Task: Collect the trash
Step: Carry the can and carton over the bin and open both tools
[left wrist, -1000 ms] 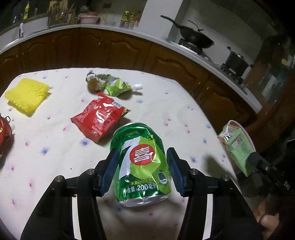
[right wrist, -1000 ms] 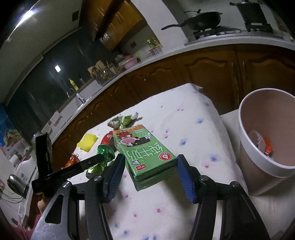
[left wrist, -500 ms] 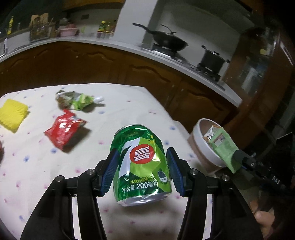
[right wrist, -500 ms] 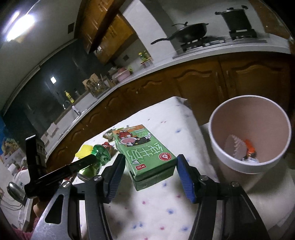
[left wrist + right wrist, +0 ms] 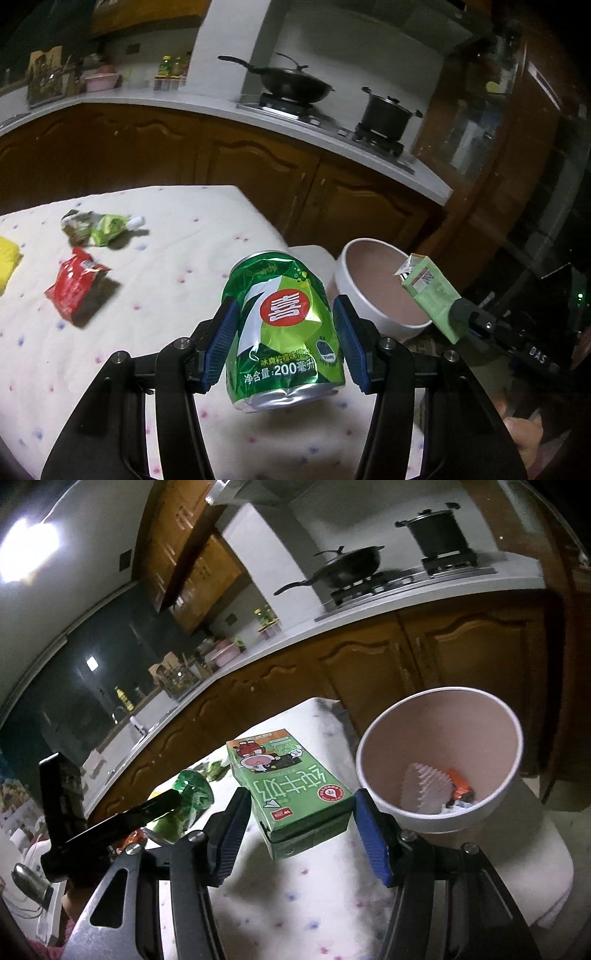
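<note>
My left gripper (image 5: 282, 338) is shut on a dented green soda can (image 5: 284, 328), held above the table's right end. My right gripper (image 5: 301, 825) is shut on a green drink carton (image 5: 291, 794), carried just left of the white bin (image 5: 439, 814). From the left wrist view the carton (image 5: 430, 295) hangs over the near rim of the bin (image 5: 354, 284), gripped at its lower end. Inside the bin lie a white ridged piece (image 5: 424, 788) and an orange wrapper (image 5: 458, 788). The can (image 5: 194, 792) also shows at the left of the right wrist view.
A red snack wrapper (image 5: 75, 290), a green squeeze pouch (image 5: 98, 232) and a yellow sponge (image 5: 7, 262) lie on the dotted tablecloth (image 5: 155, 325). Beyond the table runs a wooden kitchen counter with a wok (image 5: 291, 85) and a pot (image 5: 386, 114).
Both grippers have carried their loads rightwards and a little up, towards the bin. The carton now hangs at the bin's rim, and the bin has come into the left wrist view.
</note>
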The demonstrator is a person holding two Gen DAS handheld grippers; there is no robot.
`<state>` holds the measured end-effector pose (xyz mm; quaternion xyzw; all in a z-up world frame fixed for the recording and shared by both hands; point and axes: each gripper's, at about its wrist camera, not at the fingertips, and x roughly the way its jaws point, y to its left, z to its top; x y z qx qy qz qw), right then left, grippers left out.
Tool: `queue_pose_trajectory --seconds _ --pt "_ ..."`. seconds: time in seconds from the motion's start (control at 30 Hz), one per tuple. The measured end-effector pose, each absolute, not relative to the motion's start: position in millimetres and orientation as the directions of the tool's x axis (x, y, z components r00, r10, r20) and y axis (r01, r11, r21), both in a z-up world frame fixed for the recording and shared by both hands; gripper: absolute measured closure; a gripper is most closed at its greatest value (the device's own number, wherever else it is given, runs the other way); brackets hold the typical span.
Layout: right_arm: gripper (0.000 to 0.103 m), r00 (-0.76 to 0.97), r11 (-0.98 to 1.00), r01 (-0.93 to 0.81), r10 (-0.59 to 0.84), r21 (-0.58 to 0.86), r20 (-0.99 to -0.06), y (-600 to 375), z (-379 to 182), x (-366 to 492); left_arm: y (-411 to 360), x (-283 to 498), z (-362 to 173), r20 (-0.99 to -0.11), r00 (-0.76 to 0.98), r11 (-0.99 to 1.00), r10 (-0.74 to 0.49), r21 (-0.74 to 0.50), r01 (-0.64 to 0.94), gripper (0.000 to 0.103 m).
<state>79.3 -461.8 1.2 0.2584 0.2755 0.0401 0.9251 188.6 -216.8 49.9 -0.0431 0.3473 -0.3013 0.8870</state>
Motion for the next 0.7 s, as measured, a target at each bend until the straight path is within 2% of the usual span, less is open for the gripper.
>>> queue_pose_trajectory --seconds 0.7 --pt "0.045 0.846 0.835 0.243 0.066 0.494 -0.529 -561.7 -16.1 82.9 -360.1 209.3 60.8 -0.565 0.475 0.699 -0.675 -0.284 0.656 0.051"
